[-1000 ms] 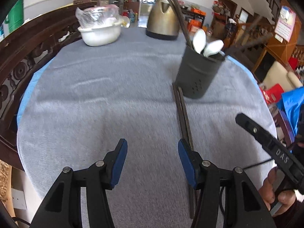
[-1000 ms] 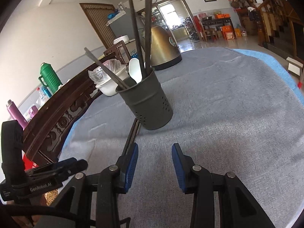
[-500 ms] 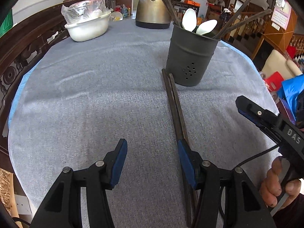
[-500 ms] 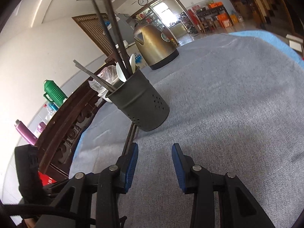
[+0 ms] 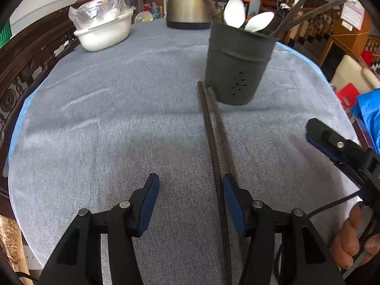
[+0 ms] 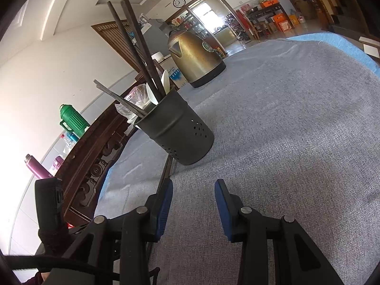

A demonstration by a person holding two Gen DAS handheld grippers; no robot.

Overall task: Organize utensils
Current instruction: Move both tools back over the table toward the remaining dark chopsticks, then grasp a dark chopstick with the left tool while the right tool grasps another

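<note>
A dark grey utensil holder (image 5: 238, 65) stands on the grey tablecloth (image 5: 106, 118) and holds white spoons (image 5: 234, 15) and dark chopsticks. It also shows in the right wrist view (image 6: 177, 131). A pair of dark chopsticks (image 5: 213, 140) lies on the cloth, running from the holder's base back under my left gripper's right finger. My left gripper (image 5: 191, 186) is open and empty above the cloth. My right gripper (image 6: 193, 193) is open and empty near the holder; the chopsticks (image 6: 166, 171) lie past its left finger.
A brass kettle (image 5: 187, 2) and a white bowl covered in plastic (image 5: 104, 29) stand at the far side of the table. A carved wooden chair back (image 5: 28, 57) runs along the left edge. The right gripper's body (image 5: 344, 152) shows at the right.
The left gripper has moved forward toward the holder and down, closer to the lying chopsticks. The right gripper has tilted and shifted nearer to the holder. Both stay open.
</note>
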